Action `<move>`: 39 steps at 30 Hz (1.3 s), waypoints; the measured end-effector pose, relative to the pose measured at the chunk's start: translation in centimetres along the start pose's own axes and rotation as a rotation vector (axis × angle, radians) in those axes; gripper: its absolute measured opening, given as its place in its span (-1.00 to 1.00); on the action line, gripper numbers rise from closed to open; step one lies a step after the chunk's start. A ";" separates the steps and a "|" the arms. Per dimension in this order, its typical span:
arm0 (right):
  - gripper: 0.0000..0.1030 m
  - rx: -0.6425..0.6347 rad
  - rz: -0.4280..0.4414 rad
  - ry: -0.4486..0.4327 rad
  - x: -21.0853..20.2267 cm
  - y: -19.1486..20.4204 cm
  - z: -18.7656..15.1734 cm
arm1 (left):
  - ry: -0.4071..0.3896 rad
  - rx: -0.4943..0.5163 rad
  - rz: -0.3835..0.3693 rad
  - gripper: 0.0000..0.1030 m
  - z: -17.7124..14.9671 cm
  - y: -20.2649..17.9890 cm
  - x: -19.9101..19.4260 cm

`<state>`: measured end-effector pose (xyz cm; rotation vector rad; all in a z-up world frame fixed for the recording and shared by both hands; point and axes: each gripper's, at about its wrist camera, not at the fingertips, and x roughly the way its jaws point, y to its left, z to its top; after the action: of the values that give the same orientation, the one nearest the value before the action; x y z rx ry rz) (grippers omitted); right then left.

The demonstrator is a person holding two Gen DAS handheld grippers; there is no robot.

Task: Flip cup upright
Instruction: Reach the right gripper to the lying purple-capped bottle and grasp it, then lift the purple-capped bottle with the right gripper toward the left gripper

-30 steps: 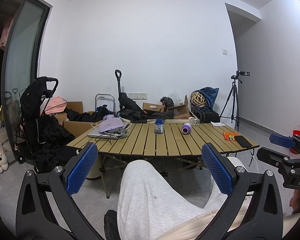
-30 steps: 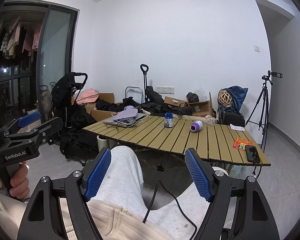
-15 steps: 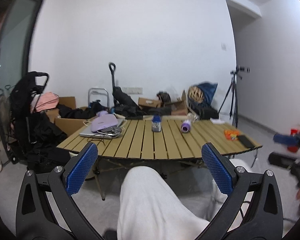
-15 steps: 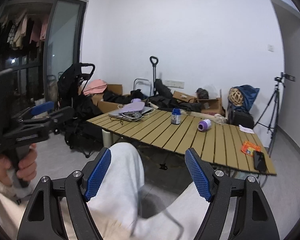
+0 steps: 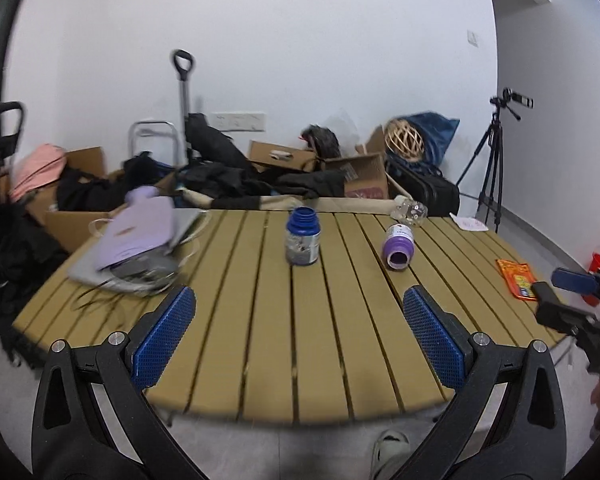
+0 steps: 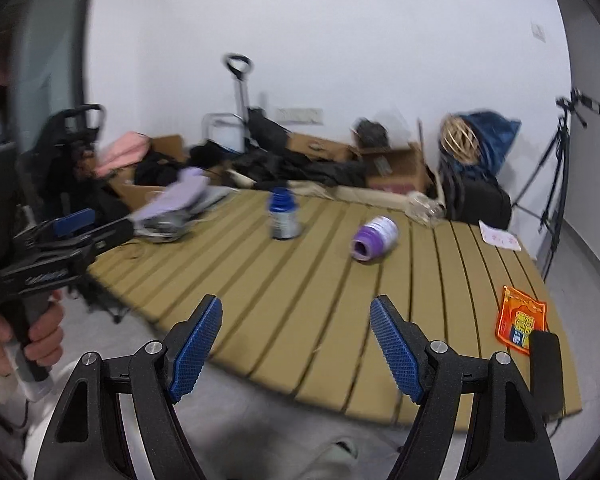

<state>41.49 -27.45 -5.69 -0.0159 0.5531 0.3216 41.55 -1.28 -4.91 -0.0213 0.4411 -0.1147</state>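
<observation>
your left gripper (image 5: 298, 328) hangs over the near edge of the slatted table (image 5: 340, 344), blue pads spread wide, nothing between them. your right gripper (image 6: 296, 340) is likewise gaping and empty, over the near edge further right. neither touches anything.

purple cup (image 5: 397, 247) lies on its side on the far-right part of the table, mouth turned toward you, well beyond both grippers. in the right wrist view the same cup (image 6: 374, 238) sits ahead of the right gripper, slightly right of centre.

blue jar (image 5: 302, 242) stands upright left of the cup, apart from it. far left: a lilac pouch (image 5: 140, 232) on top of a grey laptop (image 5: 100, 272), cables trailing. clear bottle (image 5: 410, 210) on its side at the far edge. orange packet (image 6: 521, 318) near the right edge, a black phone (image 6: 545, 364) just nearer than it.

your hand (image 6: 32, 332) grips the left handle, seen at the left in the right wrist view. both views blurred.
</observation>
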 end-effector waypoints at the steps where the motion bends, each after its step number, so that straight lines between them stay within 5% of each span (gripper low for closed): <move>1: 0.57 0.023 -0.005 0.014 1.8 -0.9 0.5 | 0.015 0.006 -0.003 1.00 0.4 -0.1 2.0; 8: 0.57 0.195 -0.084 0.094 16.7 -6.2 4.8 | 0.144 0.010 -0.055 1.00 2.5 -1.3 15.1; 15: 0.57 0.274 -0.234 0.177 27.5 -9.1 6.8 | 0.203 -0.021 -0.091 1.00 3.8 -1.3 21.8; 17: 0.51 0.320 -0.193 0.205 29.5 -10.1 6.6 | 0.211 -0.018 -0.103 1.00 4.2 -1.4 22.6; 20: 0.39 0.323 -0.151 0.202 29.4 -10.6 6.5 | 0.213 0.031 -0.124 1.00 4.6 -1.9 23.5; 25: 0.38 -0.054 0.144 0.224 25.2 -6.2 4.0 | 0.243 0.105 -0.265 0.97 4.5 -4.4 23.7; 27: 0.39 -0.109 0.198 0.230 24.2 -5.5 2.8 | 0.237 0.156 -0.295 0.81 4.3 -6.4 24.2; 33: 0.40 -0.132 0.247 0.219 22.9 -5.2 1.8 | 0.289 0.240 -0.280 0.14 4.1 -10.7 27.8; 39: 0.43 -0.105 0.208 0.205 22.1 -5.9 1.6 | 0.295 0.277 -0.226 0.07 3.6 -10.8 29.7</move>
<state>61.83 -26.34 -16.23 -0.0943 0.7423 0.5556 68.61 -15.44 -13.73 0.2213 0.7138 -0.4043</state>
